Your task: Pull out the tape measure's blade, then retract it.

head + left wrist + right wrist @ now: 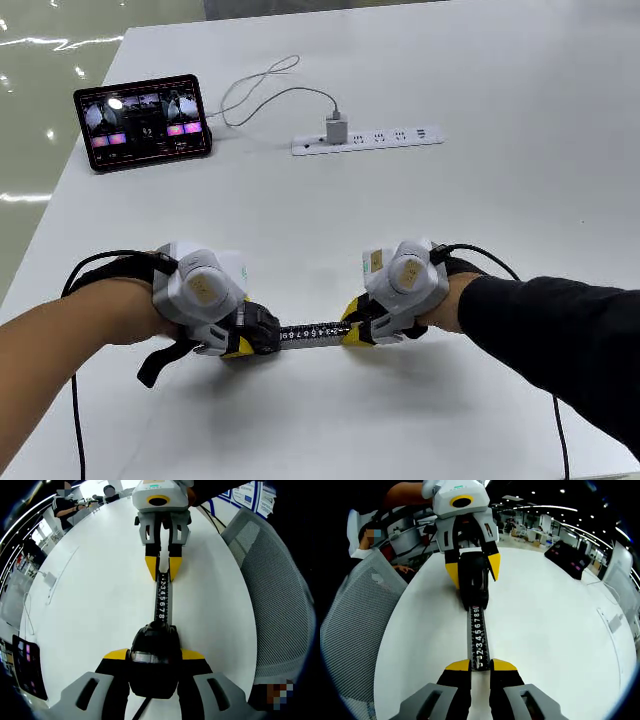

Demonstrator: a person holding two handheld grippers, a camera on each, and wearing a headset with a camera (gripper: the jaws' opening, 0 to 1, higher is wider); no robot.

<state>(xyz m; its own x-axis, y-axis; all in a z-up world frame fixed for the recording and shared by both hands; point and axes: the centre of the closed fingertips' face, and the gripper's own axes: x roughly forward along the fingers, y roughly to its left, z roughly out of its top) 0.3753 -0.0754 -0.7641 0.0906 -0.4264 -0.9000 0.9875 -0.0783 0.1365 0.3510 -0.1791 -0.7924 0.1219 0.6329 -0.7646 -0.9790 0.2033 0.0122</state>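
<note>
A black tape measure case [262, 328] [154, 652] [473, 582] sits between the yellow-tipped jaws of my left gripper [243, 340] [154, 655], which is shut on it. A short stretch of black blade with white numbers [313, 332] [161, 600] [478, 639] runs from the case to my right gripper [352, 331] [479, 665]. The right gripper is shut on the blade's end. Both grippers hover just above the white table [420, 220], facing each other. Numbers up to about nine show on the blade.
A tablet [142, 122] with a lit screen stands at the table's far left. A white power strip [366, 139] with a charger and cable lies behind the grippers. A grey mesh chair [272, 595] [355, 615] is beside the table.
</note>
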